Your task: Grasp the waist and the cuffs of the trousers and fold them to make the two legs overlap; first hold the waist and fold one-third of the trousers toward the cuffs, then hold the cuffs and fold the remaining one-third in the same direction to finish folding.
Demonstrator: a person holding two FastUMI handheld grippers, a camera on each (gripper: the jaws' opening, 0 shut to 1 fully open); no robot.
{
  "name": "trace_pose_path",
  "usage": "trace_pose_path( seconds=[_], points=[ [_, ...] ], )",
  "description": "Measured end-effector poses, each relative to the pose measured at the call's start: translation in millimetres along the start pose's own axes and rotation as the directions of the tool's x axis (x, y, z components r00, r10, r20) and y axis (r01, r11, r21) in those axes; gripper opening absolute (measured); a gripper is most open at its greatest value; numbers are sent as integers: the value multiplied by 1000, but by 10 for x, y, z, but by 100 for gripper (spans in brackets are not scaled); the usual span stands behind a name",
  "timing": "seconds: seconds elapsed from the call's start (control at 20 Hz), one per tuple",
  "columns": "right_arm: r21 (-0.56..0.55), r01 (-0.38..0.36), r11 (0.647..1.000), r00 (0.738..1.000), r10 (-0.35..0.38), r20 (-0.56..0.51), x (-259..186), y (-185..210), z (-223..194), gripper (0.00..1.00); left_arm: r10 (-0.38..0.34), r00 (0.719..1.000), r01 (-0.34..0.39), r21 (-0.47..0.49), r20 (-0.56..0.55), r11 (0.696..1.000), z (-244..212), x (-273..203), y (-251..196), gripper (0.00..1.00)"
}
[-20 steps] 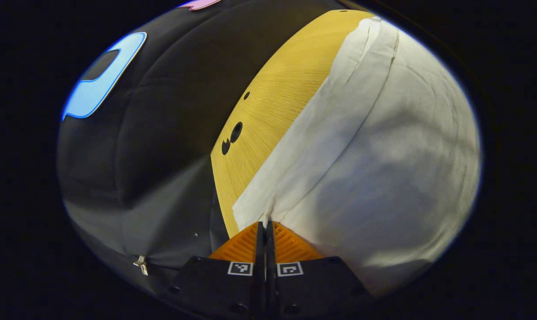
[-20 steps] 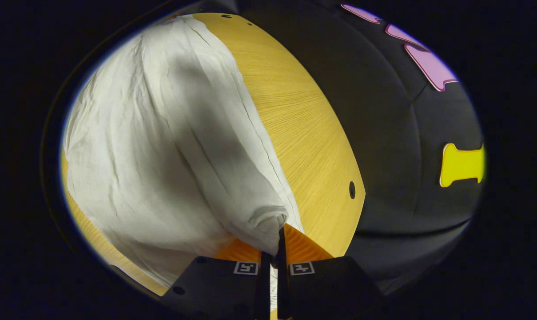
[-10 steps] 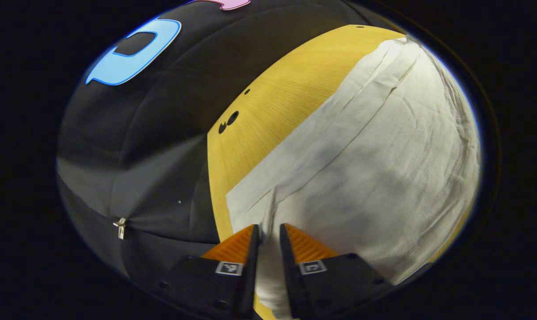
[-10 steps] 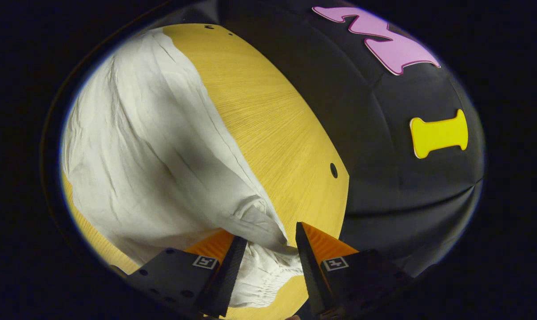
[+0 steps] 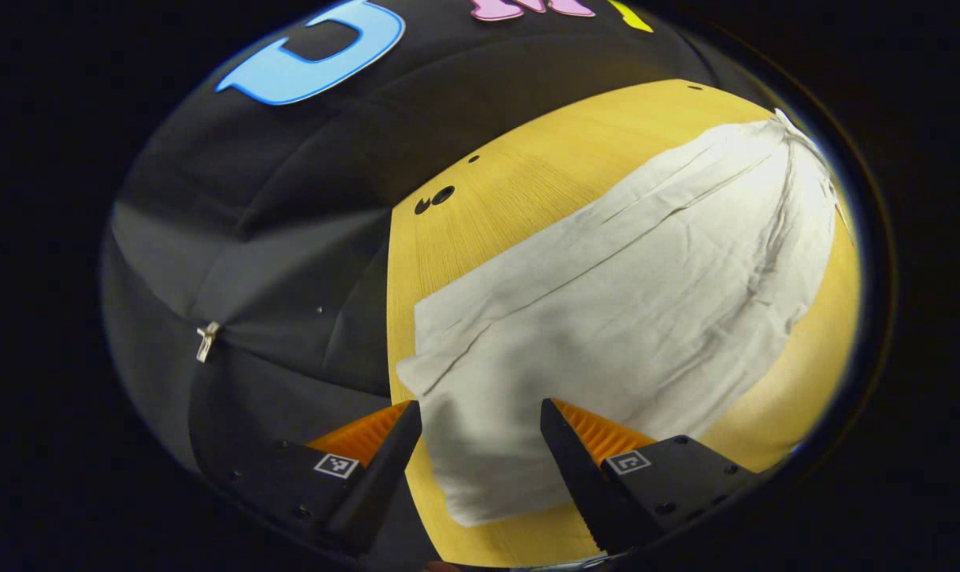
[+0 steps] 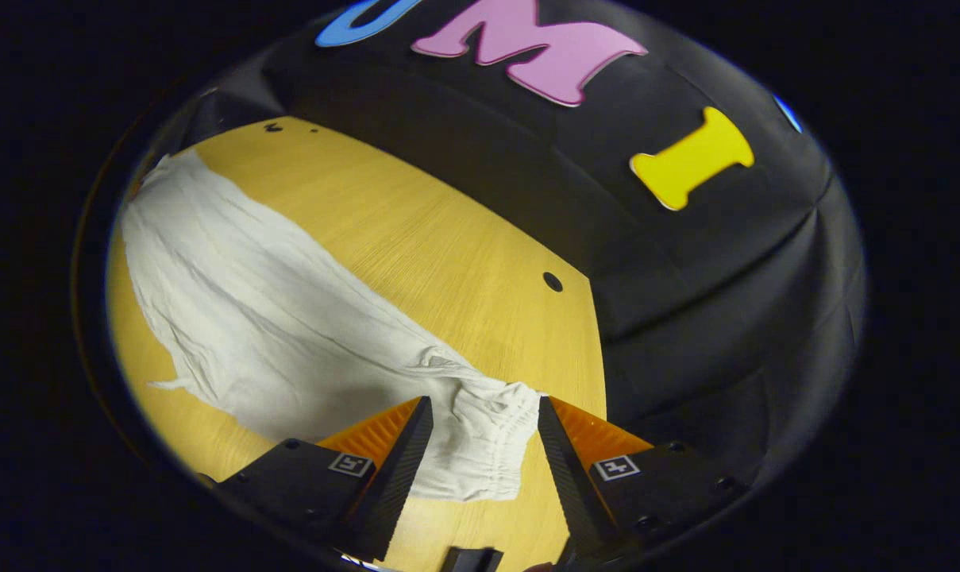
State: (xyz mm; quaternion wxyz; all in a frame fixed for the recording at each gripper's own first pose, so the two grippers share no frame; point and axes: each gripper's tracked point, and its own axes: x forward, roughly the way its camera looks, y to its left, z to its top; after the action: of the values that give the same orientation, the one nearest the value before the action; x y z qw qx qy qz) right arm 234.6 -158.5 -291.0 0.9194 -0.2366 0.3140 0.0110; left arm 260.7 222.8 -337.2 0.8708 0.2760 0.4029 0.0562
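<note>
White trousers (image 5: 607, 294) lie flat on the yellow tabletop (image 5: 511, 183), legs overlapped, long axis running between the two hand-held grippers; left hand-held gripper (image 5: 480, 433) hovers with jaws apart over the cuff end; right hand-held gripper (image 6: 480, 429), jaws likewise apart and holding nothing, hovers over the gathered waist (image 6: 487, 445), so it is judged the nearer for the waist fold; cloth creased, cuff edge straight.
</note>
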Motion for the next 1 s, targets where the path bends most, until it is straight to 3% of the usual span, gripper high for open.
trace_pose_path(
  seconds=[0.1, 0.2, 0.4, 0.5, 0.6, 0.85, 0.95, 1.0],
  points=[
    [220, 36, 975, 999, -29, -35, -175, -108, -119, 87, -27, 999, 25, -112, -19, 993, -94, -159, -94, 96],
    [448, 68, 892, 995, -25, -101, -324, -112, -351, 89, -78, 997, 68, -247, -29, 966, -162, -301, -235, 96],
    [776, 117, 619, 984, 36, -177, -327, 34, -817, 89, -109, 994, 101, -402, 3, 910, -125, -550, -362, 97],
    [879, 159, 450, 977, 54, -204, -177, 61, -1116, 89, -144, 987, 162, -511, 75, 844, 20, -736, -538, 97],
    [922, 161, 353, 980, 56, -192, -16, 54, -1201, 89, -171, 979, 204, -587, 113, 783, 48, -814, -630, 97],
    [968, 176, 178, 982, 37, -185, 429, -18, -1219, 89, -244, 954, 290, -758, 176, 584, 54, -885, -821, 98],
    [968, 198, 156, 980, -7, -200, 583, -108, -1194, 84, -247, 954, 284, -783, 171, 553, -19, -867, -859, 91],
    [968, 203, 149, 979, -15, -203, 665, -127, -1163, 79, -248, 954, 279, -792, 167, 542, -35, -835, -886, 96]
  ],
)
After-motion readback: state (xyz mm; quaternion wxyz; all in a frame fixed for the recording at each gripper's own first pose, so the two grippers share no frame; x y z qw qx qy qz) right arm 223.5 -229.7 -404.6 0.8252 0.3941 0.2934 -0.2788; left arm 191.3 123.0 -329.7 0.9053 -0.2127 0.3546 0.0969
